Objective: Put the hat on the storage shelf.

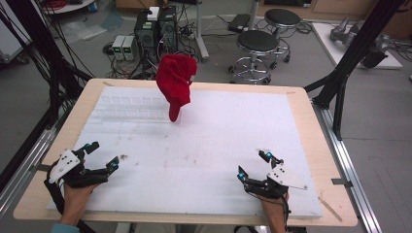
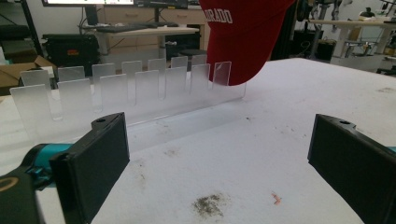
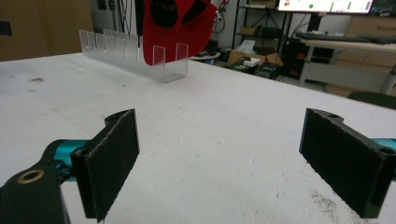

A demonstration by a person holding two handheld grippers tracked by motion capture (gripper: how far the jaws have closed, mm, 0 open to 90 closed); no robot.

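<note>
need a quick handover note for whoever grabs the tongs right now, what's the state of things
Left tongs: open, empty, low over the near left of the white board.
Right tongs: open, empty, near right of the board.
Red cap: sits at the right end of the clear slotted rack at the far side, its brim hanging down at the end slots. The other slots are empty.
Done: cap is on the rack and nothing is held.
Left: probably only a check that the cap sits steady; both tongs are well away from it.
</note>
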